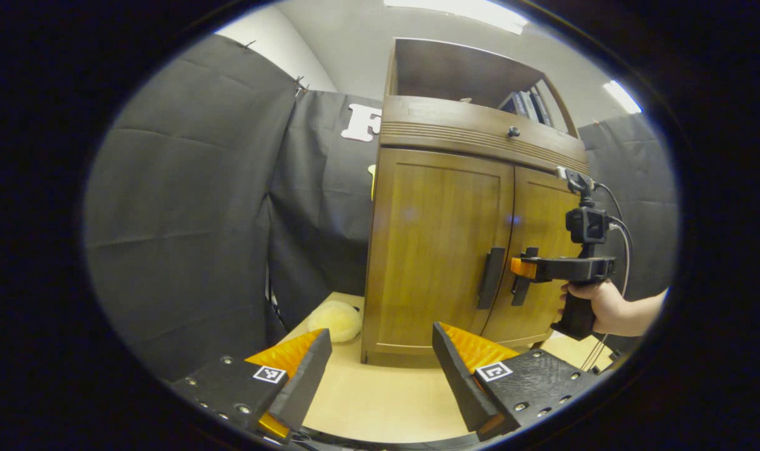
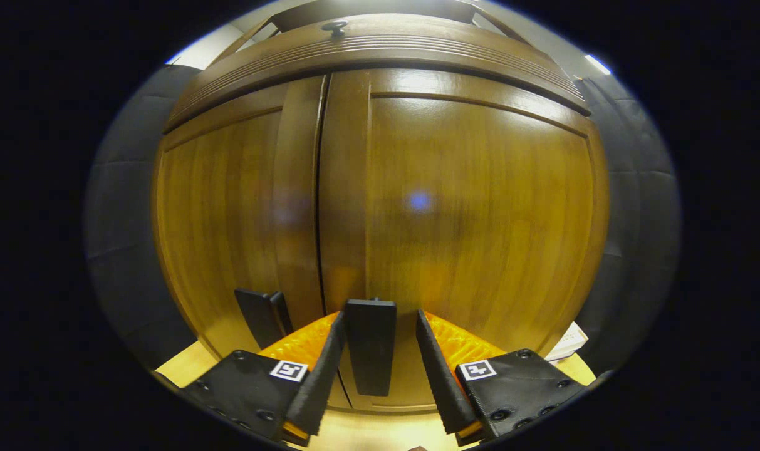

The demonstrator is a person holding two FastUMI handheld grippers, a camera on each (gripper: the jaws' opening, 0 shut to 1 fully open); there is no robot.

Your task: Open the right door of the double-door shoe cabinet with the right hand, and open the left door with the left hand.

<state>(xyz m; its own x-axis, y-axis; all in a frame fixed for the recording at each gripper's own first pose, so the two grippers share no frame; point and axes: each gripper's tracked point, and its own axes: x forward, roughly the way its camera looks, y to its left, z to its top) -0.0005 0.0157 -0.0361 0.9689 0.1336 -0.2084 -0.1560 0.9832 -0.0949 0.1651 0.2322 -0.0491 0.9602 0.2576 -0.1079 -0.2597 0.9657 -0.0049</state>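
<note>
No readable text, labels or numbers on anything.

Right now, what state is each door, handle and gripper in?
Left door: closed.
Right door: closed.
Right door handle: between the open fingers, not clamped.
Left door handle: untouched.
Right gripper: open.
Left gripper: open, short of the cabinet.
</note>
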